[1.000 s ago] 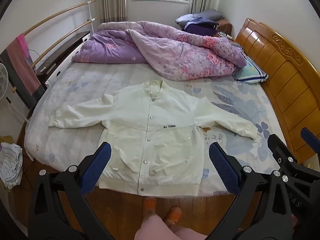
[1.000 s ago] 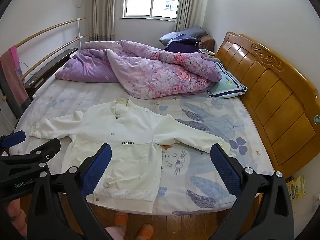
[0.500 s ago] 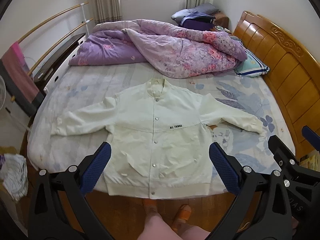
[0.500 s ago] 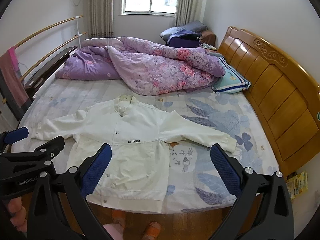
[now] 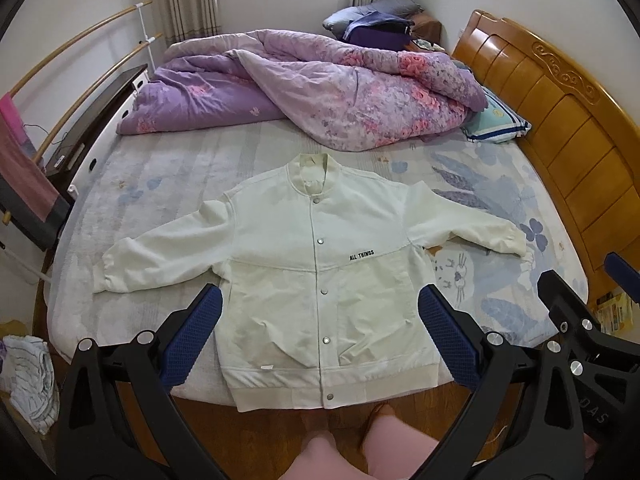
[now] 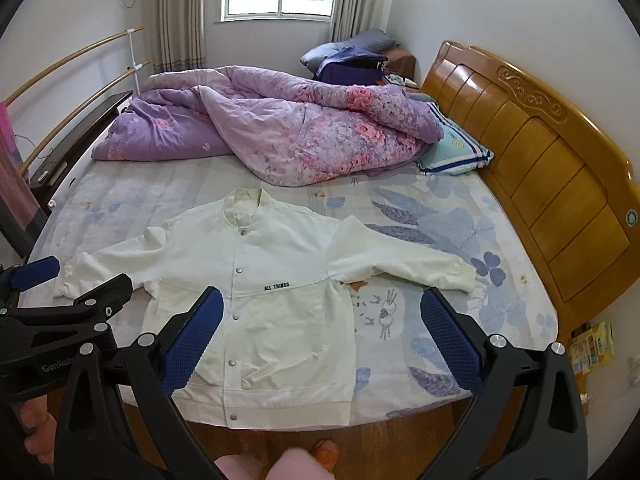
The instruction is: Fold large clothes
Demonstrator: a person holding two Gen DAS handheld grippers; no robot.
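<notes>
Smooth white snap-front jacket (image 5: 316, 280) spread flat on floral bed (image 5: 160, 184), left tool (image 5: 316, 324) and right tool (image 6: 320, 328) released

- Left wrist view: looks out from behind the left gripper (image 5: 318, 306), held above the foot edge of the bed (image 5: 168, 168), facing the window wall. The jacket (image 5: 304, 264) lies centred between the jaws, well beyond them.
- Right wrist view: same height and heading, from behind the right gripper (image 6: 320, 306), set further right; the jacket (image 6: 256, 292) sits toward the left jaw.
- Shared: jacket, quilt (image 6: 280, 132), headboard (image 6: 540, 168). Each view catches the other gripper at its edge.
</notes>
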